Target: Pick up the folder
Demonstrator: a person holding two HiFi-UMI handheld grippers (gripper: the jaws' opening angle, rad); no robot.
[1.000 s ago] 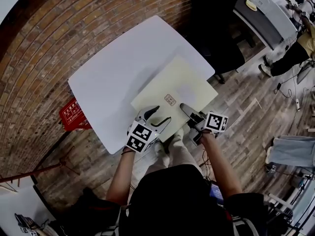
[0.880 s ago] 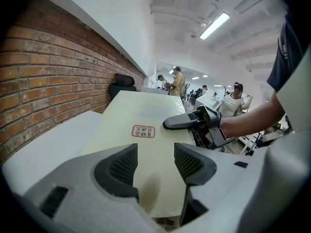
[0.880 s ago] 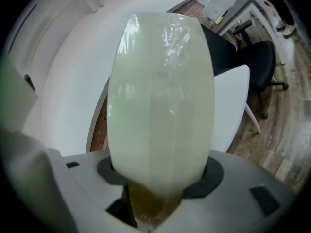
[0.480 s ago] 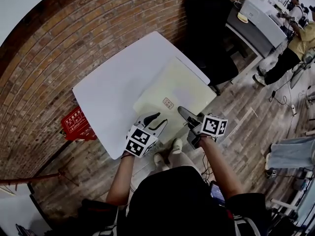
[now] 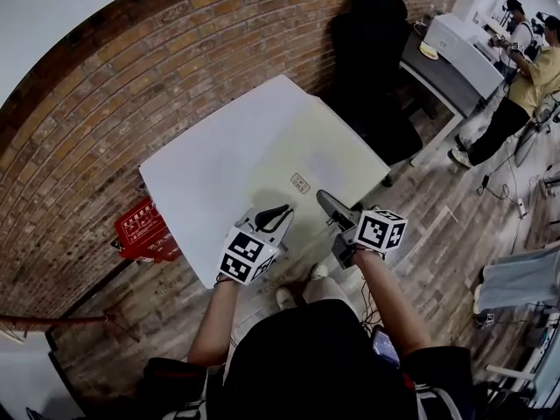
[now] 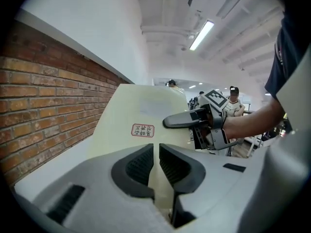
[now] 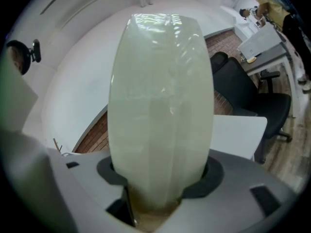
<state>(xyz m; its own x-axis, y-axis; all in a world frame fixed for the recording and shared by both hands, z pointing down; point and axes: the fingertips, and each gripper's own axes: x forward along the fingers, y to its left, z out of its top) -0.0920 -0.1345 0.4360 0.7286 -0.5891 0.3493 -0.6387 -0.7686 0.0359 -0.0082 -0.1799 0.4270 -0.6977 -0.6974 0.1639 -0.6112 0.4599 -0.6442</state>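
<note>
The folder is pale cream with a small red-printed label, and it is tilted up off the white table. My left gripper is shut on its near edge. Its jaws have just been closing, and in the left gripper view the thin folder passes between the pads of the left gripper. My right gripper is shut on the near edge further right. In the right gripper view the folder rises on edge out of the jaws of the right gripper. The left gripper view shows the right gripper side-on.
A brick wall runs behind the table. A red sign lies on the wooden floor at the left. A black office chair stands beyond the table's far corner. A desk and people are at the upper right.
The left jaws have closed onto the folder's near edge. Both grippers have risen, and the folder's near edge has come up off the table with them.
</note>
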